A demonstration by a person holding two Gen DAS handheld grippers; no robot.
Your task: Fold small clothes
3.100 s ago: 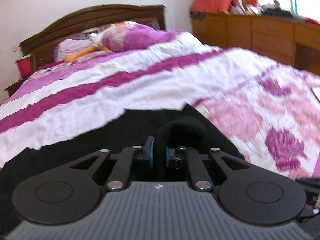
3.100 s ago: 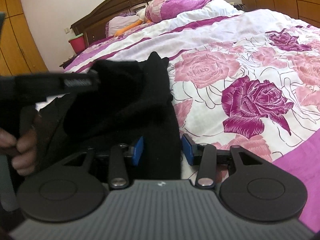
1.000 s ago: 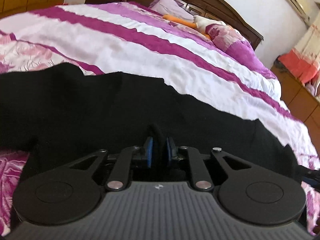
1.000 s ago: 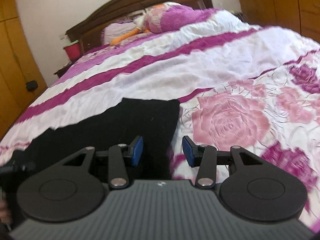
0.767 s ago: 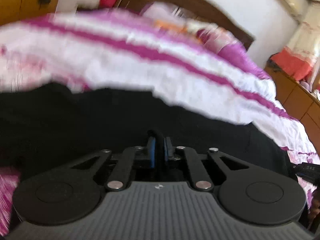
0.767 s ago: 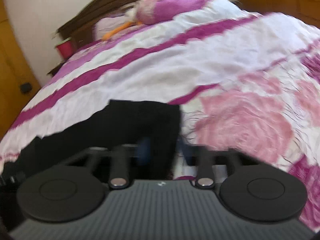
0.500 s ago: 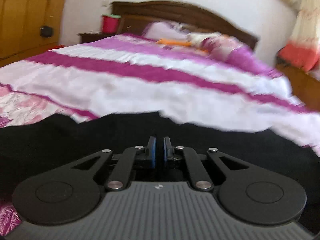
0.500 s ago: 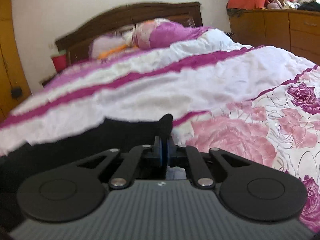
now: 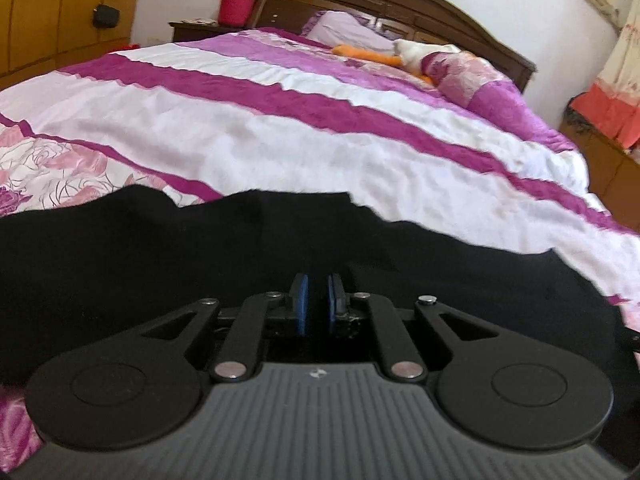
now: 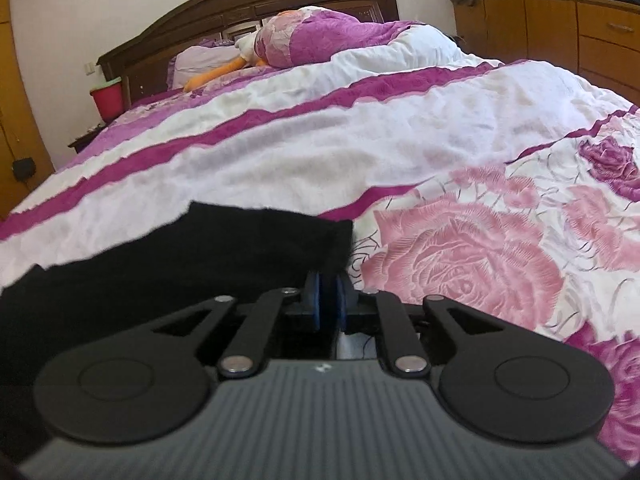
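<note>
A black garment (image 9: 200, 256) lies spread on the pink and white floral bedspread (image 9: 280, 140). In the left wrist view it fills the width just beyond the fingers. My left gripper (image 9: 316, 300) is shut on its near edge, blue pads close together with black cloth between them. In the right wrist view the garment (image 10: 200, 256) lies to the left and ahead. My right gripper (image 10: 327, 300) is shut on its right corner, blue pads pinching black cloth.
The bedspread (image 10: 440, 140) stretches ahead to pillows (image 10: 320, 40) and a dark wooden headboard (image 10: 248, 4). A red bin (image 9: 236, 6) stands on the nightstand. Wooden drawers (image 10: 560, 36) line the right side, wooden wardrobes (image 9: 52, 12) the left.
My right gripper was open beside the garment's corner and has shut on it. My left gripper stayed shut on the cloth while its view swung level toward the headboard.
</note>
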